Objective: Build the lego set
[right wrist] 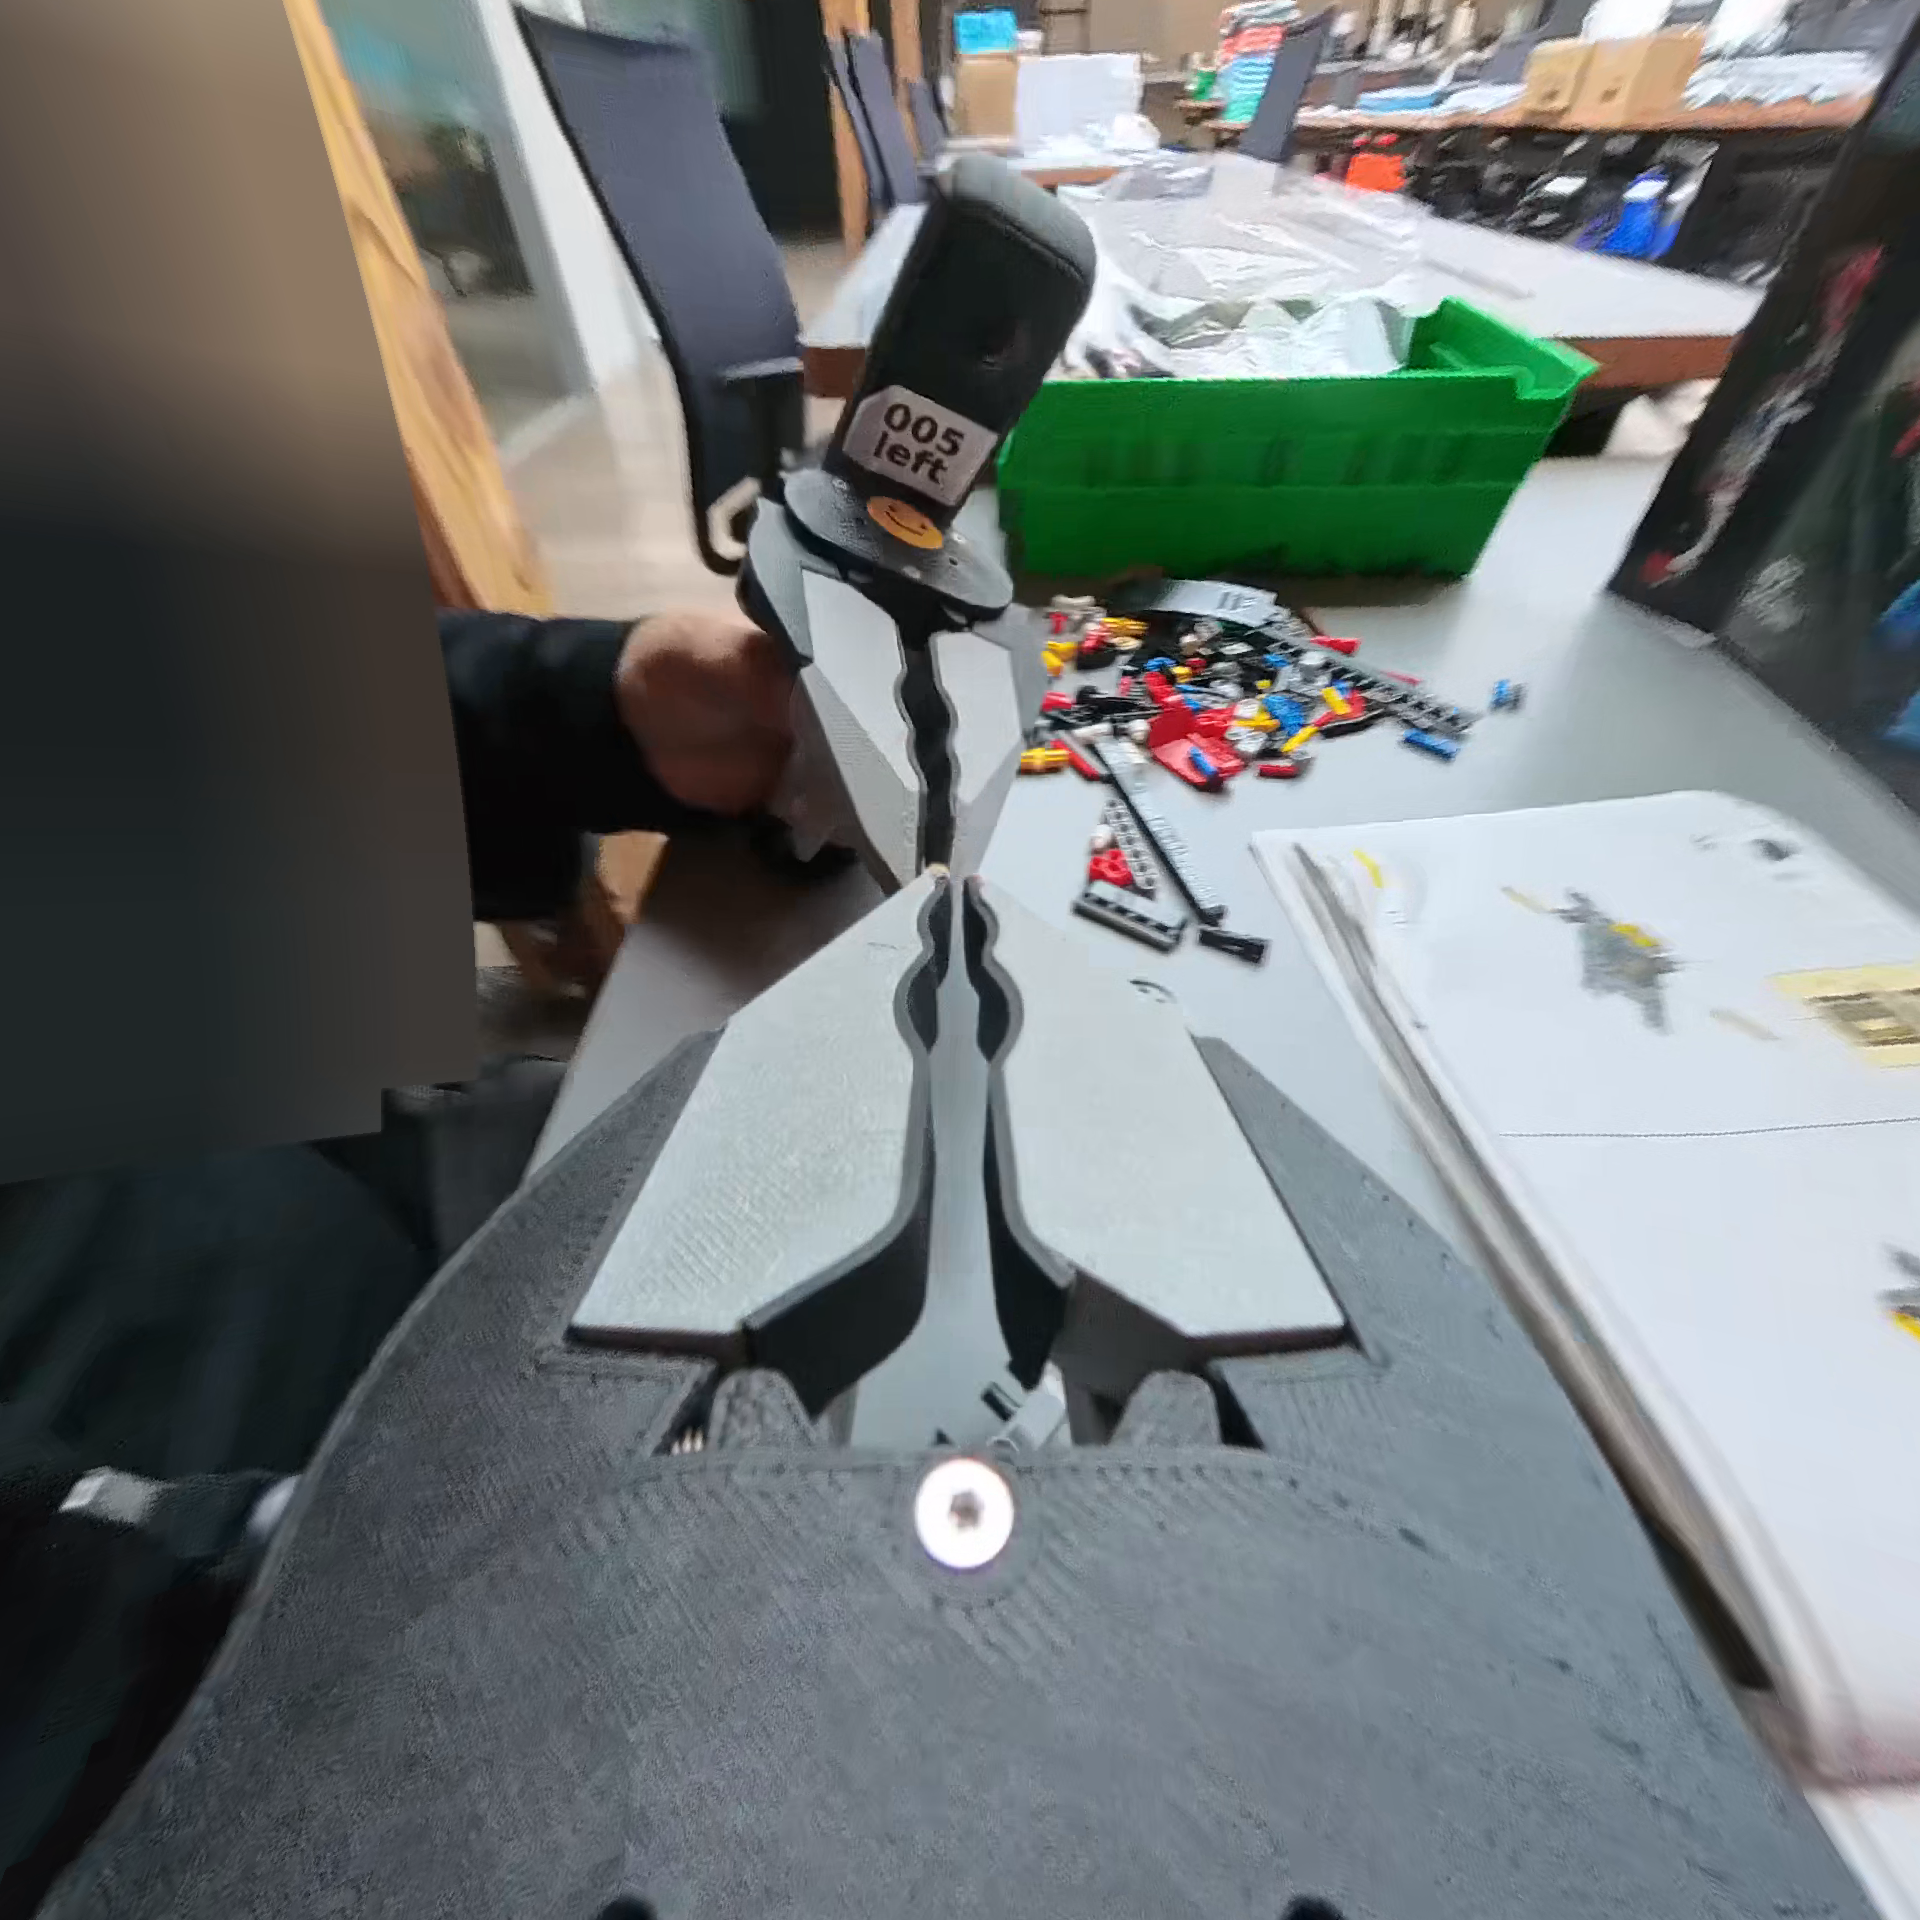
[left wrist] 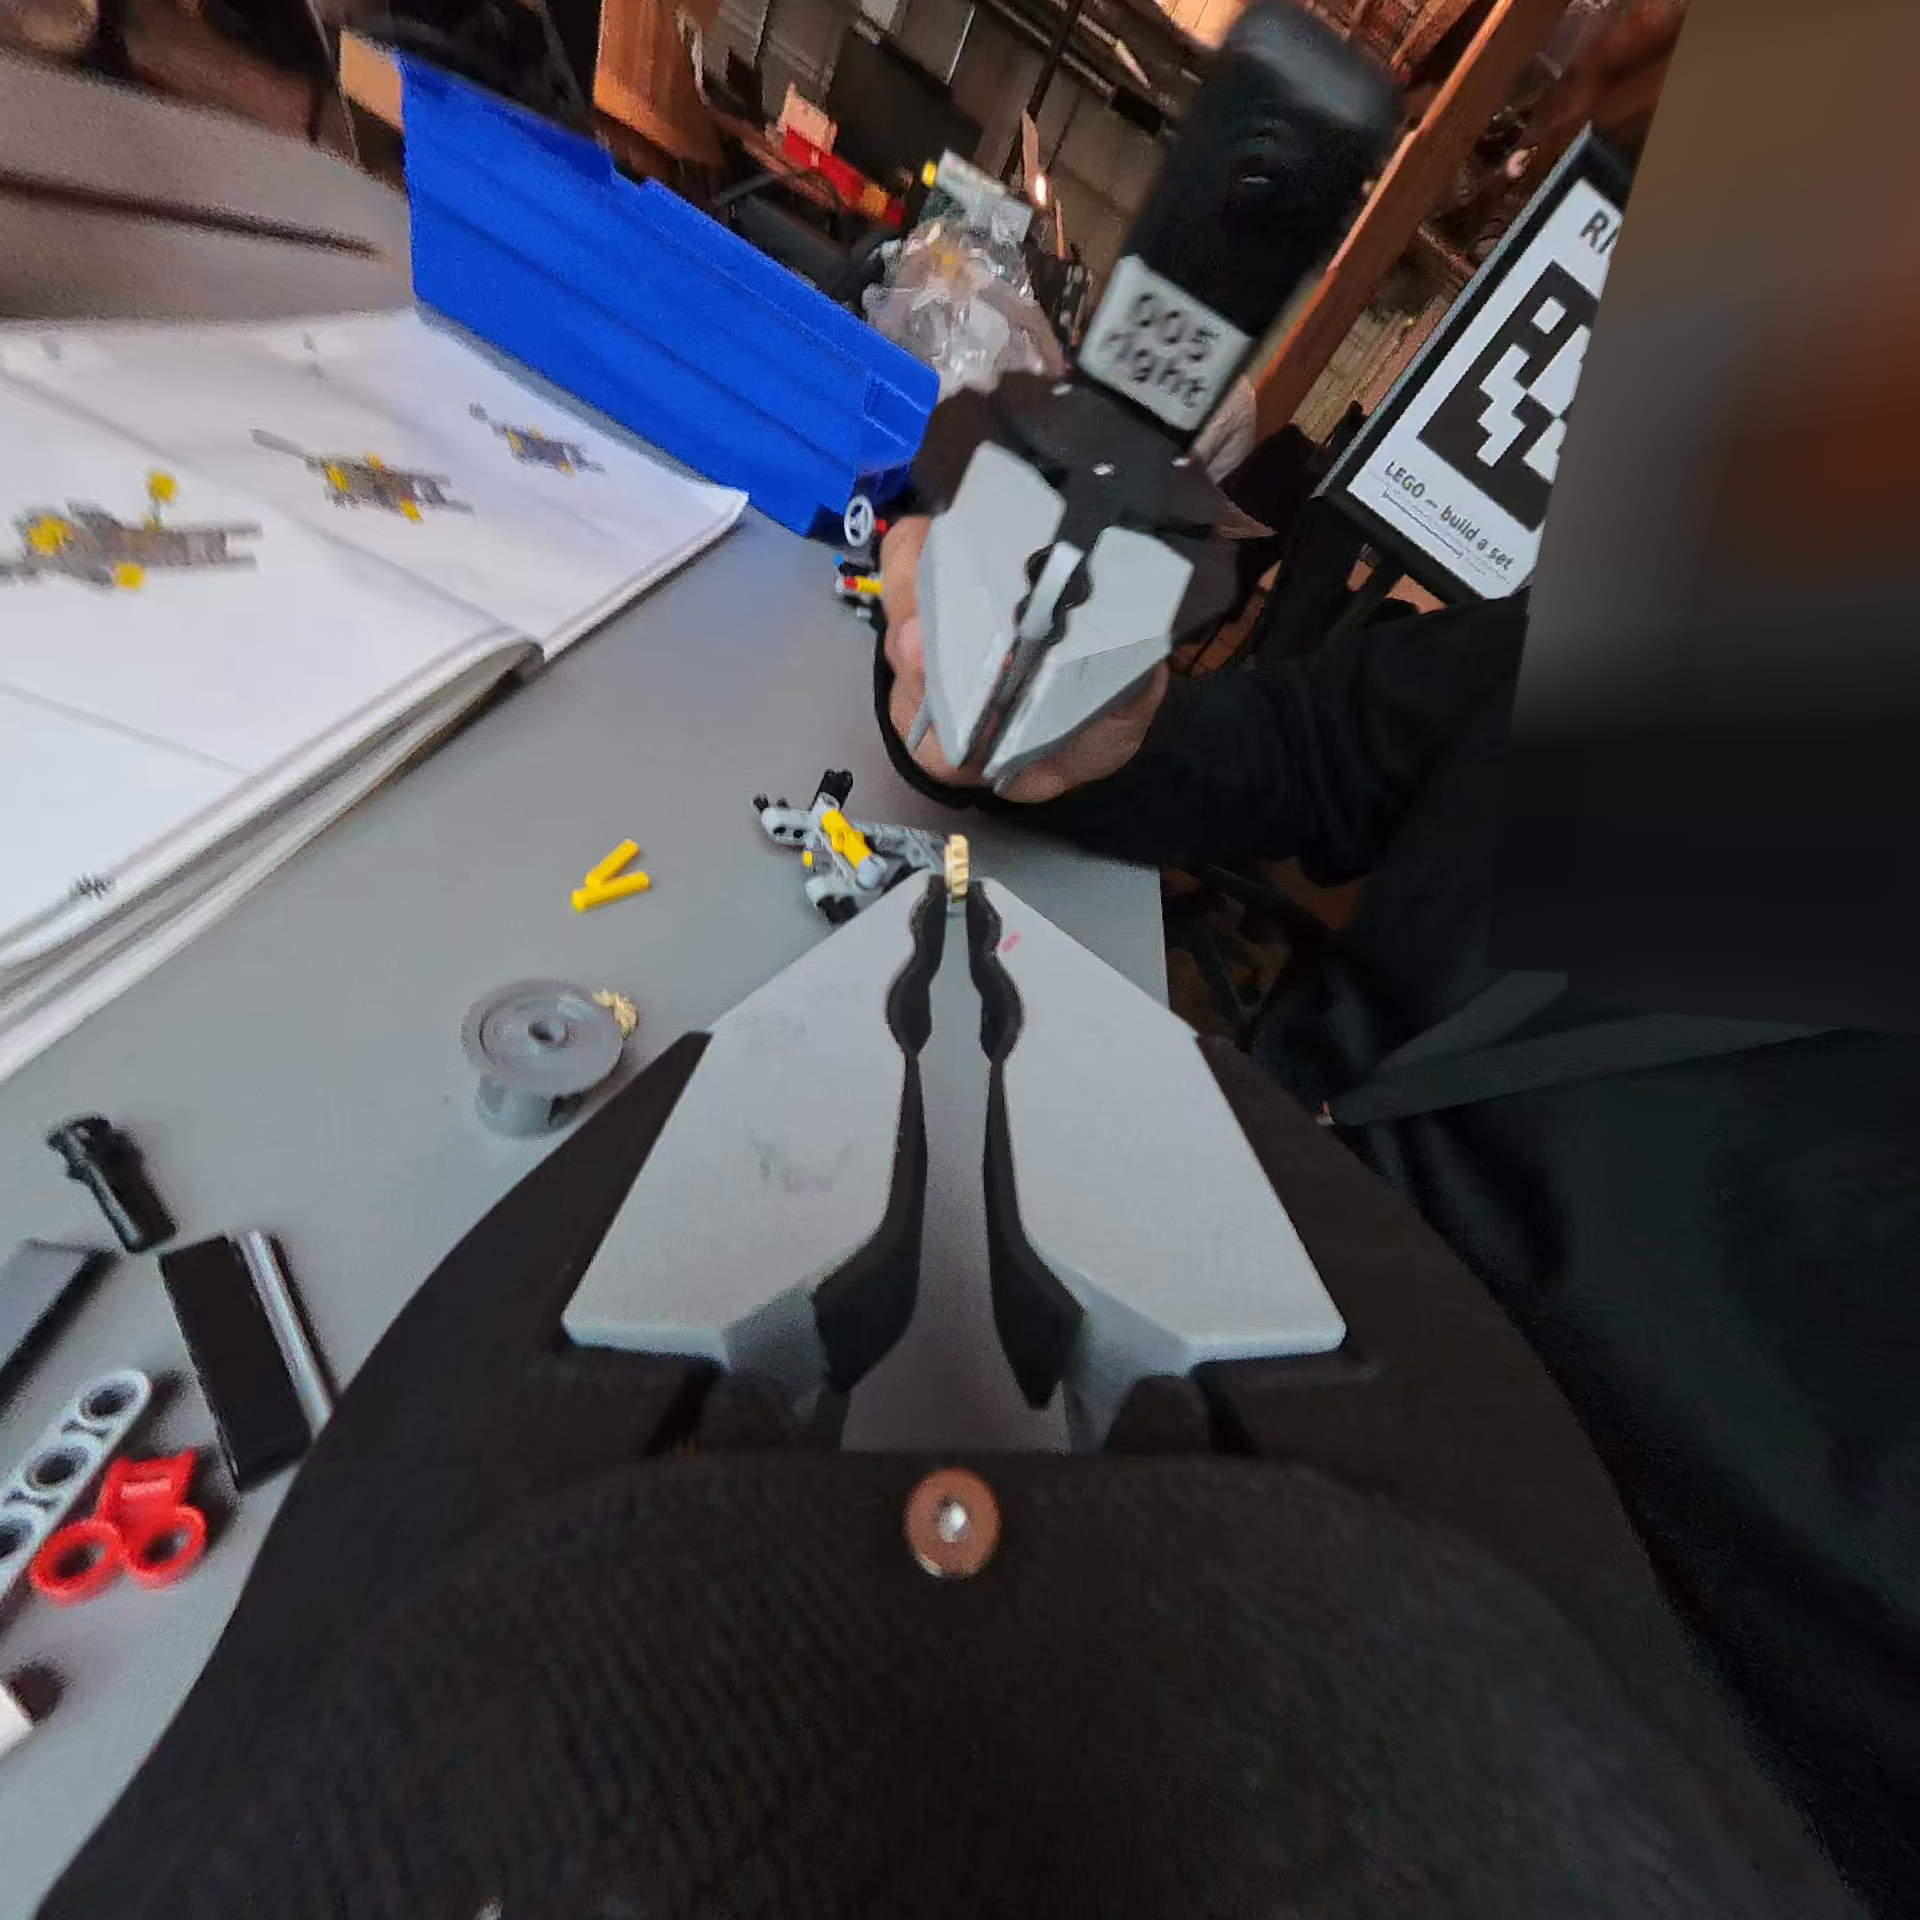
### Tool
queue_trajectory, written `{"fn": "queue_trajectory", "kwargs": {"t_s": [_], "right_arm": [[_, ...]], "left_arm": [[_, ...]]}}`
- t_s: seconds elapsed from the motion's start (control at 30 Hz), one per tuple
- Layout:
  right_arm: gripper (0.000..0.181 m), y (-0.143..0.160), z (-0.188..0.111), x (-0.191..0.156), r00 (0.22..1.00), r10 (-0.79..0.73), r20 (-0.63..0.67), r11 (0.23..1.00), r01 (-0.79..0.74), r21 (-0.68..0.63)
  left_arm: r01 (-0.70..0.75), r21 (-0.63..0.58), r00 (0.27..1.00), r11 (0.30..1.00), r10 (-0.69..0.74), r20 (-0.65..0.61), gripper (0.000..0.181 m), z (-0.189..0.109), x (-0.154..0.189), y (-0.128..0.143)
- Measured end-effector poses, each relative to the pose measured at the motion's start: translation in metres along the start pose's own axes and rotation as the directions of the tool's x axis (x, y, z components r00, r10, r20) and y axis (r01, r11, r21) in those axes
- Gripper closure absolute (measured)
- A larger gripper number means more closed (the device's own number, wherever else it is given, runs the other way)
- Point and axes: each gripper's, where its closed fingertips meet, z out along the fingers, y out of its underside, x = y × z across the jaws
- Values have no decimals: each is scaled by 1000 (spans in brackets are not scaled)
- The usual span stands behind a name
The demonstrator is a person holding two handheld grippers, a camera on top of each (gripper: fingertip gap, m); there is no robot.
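The left claw (left wrist: pixel 957 891) is clenched on a small tan gear (left wrist: pixel 957 864), pinched upright between its tips just above the grey bench (left wrist: pixel 582 707); the gear sits right beside a small grey, black and yellow lego assembly (left wrist: pixel 840 850) lying on the bench near the front edge; two yellow pins (left wrist: pixel 611 881) lie a little to the left of that assembly, and a grey wheel hub (left wrist: pixel 542 1044) stands nearer the camera; black bars, a pale holed beam (left wrist: pixel 62 1455) and a red connector (left wrist: pixel 130 1525) lie at the lower left; an open instruction booklet (left wrist: pixel 312 582) covers the left of the bench, with a blue bin (left wrist: pixel 644 301) behind it

The right claw (right wrist: pixel 954 885) has its tips drawn nearly together with only a thin slit between them, and whether it grips anything I cannot tell; in the right wrist view it points at the tip of the left claw, the two almost meeting over the bench edge; a hand (right wrist: pixel 707 707) holds the left tool; beyond lie a heap of loose lego pieces (right wrist: pixel 1226 696) in red, blue, yellow and black, a green bin (right wrist: pixel 1278 478) behind the heap, and the booklet on the right
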Motion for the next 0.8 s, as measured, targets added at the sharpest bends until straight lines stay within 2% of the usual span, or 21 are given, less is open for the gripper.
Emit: {"fn": "queue_trajectory", "kwargs": {"t_s": [0.1,0.2,0.8], "right_arm": [[181,1,-1,-1,990,119,82,993,-120,5],[179,1,-1,-3,978,166,125,986,-168,8],[181,5,3,-14,977,136,164,991,-135,-19]], "left_arm": [[-54,43,998,998,55,-18,180,0,7,-8],[-61,39,997,997,63,-42,180,2,11,-7],[-94,15,995,995,94,-37,180,5,13,-4]]}}
